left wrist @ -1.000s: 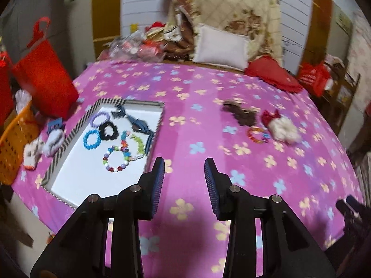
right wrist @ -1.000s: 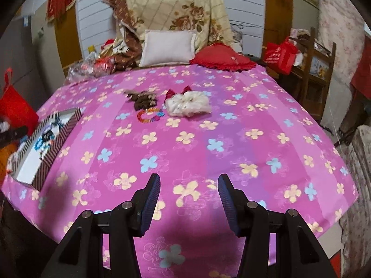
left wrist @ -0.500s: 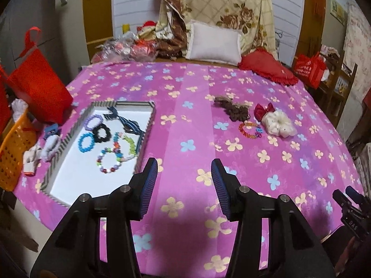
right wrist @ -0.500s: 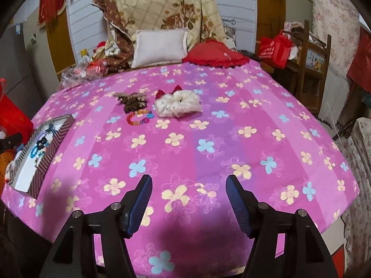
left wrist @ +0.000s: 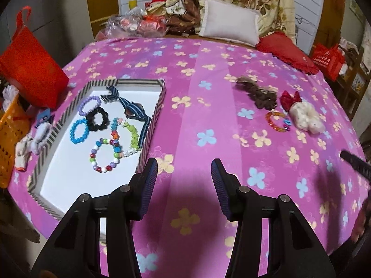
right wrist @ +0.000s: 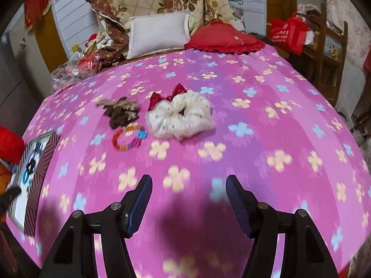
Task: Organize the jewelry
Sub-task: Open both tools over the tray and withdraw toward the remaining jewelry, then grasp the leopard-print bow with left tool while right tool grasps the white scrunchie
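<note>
A striped tray (left wrist: 151, 125) with a white floor lies at the left of the pink flowered bed cover. It holds several bead bracelets, a black scrunchie (left wrist: 98, 118) and a blue striped band. Loose at the right lie a brown scrunchie (left wrist: 260, 95), a colourful bead bracelet (left wrist: 277, 121) and a white scrunchie with a red bow (left wrist: 306, 119). My left gripper (left wrist: 184, 171) hangs open over bare cover, just right of the tray's near corner. My right gripper (right wrist: 189, 185) is open and empty, short of the bracelet (right wrist: 128, 137) and the white scrunchie (right wrist: 180, 118).
A red bag (left wrist: 30, 69) and an orange basket (left wrist: 9, 139) stand left of the tray, with small soft items beside it. A white pillow (left wrist: 229, 23), red cushion (right wrist: 225, 39) and blankets fill the far end. A wooden chair (right wrist: 329, 53) stands at the right.
Both grippers' jaws stand wider than a second ago. The right gripper has moved forward towards the loose scrunchies and bracelet. The left has come lower and nearer the tray.
</note>
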A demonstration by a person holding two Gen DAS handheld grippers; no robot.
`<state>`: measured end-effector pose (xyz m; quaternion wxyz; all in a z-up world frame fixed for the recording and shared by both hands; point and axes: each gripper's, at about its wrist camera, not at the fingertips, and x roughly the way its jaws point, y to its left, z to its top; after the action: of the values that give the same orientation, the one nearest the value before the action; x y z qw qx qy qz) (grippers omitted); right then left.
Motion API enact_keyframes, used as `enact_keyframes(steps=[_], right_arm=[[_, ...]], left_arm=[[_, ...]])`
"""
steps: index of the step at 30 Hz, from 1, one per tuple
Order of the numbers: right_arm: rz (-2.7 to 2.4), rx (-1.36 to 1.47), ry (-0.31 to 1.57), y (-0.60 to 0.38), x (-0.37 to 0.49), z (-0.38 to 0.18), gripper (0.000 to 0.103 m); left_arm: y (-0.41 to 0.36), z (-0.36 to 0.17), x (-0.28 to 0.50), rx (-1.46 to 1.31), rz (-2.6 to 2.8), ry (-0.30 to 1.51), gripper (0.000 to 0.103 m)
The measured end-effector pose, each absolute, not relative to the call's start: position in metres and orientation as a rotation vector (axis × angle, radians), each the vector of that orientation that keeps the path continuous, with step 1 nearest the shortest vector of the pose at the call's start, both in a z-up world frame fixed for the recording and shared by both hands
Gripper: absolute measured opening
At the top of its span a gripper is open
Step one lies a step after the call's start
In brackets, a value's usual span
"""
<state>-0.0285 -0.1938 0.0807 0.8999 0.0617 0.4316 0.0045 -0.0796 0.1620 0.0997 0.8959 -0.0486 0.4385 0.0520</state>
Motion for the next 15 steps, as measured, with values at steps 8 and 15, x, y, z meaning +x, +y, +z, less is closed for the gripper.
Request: enact_keyframes(steps=[8,15], right_arm=[[-0.026,0.142,0.936,-0.202,0.064,0.062,0.063],[0.008,0.269,0.995,-0.213,0.117,0.029,0.048]], left_arm=[[0.155,0.073,-0.054,-0.123,0.073,0.969,0.048],[0.142,0.079,-0.034,-0.116,0.025,0.966,0.048]])
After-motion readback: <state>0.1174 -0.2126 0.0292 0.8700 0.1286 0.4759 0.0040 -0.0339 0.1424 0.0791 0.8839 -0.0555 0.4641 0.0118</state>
